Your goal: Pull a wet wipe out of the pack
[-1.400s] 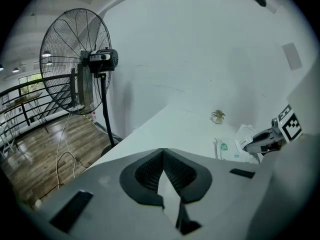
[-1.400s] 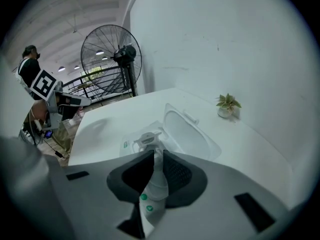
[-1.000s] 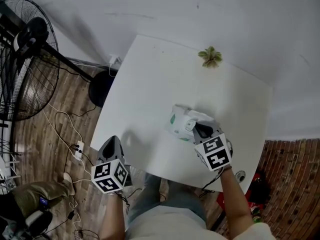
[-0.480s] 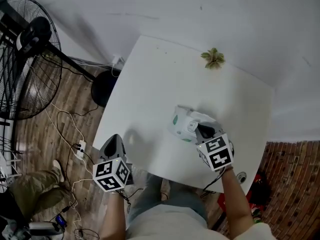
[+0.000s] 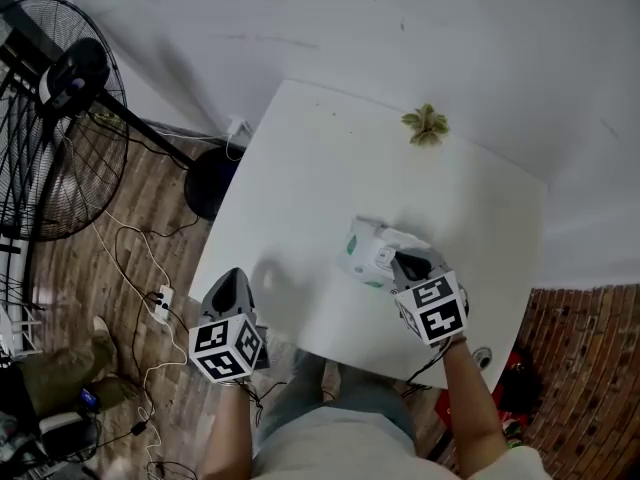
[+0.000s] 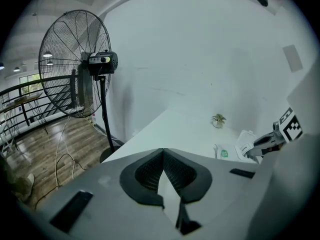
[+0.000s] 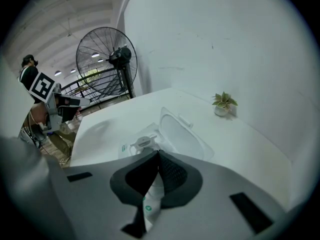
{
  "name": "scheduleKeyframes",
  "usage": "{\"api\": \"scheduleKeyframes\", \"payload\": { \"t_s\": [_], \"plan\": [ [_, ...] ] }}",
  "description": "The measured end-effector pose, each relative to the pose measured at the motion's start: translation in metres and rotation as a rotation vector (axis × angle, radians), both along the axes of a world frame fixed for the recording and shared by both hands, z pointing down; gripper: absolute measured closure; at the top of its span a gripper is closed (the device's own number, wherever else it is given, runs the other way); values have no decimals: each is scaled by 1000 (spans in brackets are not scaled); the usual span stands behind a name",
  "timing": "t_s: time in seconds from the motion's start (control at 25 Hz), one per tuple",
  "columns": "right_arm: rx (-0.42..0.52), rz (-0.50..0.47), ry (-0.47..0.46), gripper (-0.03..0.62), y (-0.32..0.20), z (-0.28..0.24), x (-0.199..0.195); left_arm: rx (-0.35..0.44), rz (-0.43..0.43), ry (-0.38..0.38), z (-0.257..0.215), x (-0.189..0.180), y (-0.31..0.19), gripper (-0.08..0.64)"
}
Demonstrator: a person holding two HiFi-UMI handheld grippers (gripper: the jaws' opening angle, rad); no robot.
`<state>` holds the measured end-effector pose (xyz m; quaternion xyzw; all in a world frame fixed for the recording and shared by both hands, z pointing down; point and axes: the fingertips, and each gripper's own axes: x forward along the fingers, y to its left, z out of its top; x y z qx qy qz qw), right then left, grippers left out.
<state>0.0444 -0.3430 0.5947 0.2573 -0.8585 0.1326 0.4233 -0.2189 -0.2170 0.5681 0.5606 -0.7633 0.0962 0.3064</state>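
The white wet wipe pack (image 5: 366,253) with green marks lies on the white table (image 5: 320,168), toward its near right. In the right gripper view its lid (image 7: 181,132) stands flipped open behind the dispensing opening (image 7: 144,142). My right gripper (image 5: 398,260) is over the pack's near end, and its jaws (image 7: 158,153) meet at the tips just beside the opening. Pack film shows in the gap under them; I cannot tell whether anything is pinched. My left gripper (image 5: 228,278) hovers shut and empty at the table's near left edge, well away from the pack (image 6: 239,150).
A small potted plant (image 5: 425,121) sits at the table's far edge. A large black floor fan (image 5: 60,138) stands to the left, with cables and a power strip (image 5: 157,301) on the wooden floor. A white wall runs behind the table.
Both grippers have stayed almost still, the right one at the pack. A person's legs at the lower left have moved out of view.
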Motion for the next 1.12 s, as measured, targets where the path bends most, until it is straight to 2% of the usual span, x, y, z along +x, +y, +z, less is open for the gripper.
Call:
{"api": "scheduleKeyframes", "payload": {
  "t_s": [1.12],
  "plan": [
    [79,61,-34,589,3,-49,4,100,13,-13,-35,-11,1,558]
  ]
}}
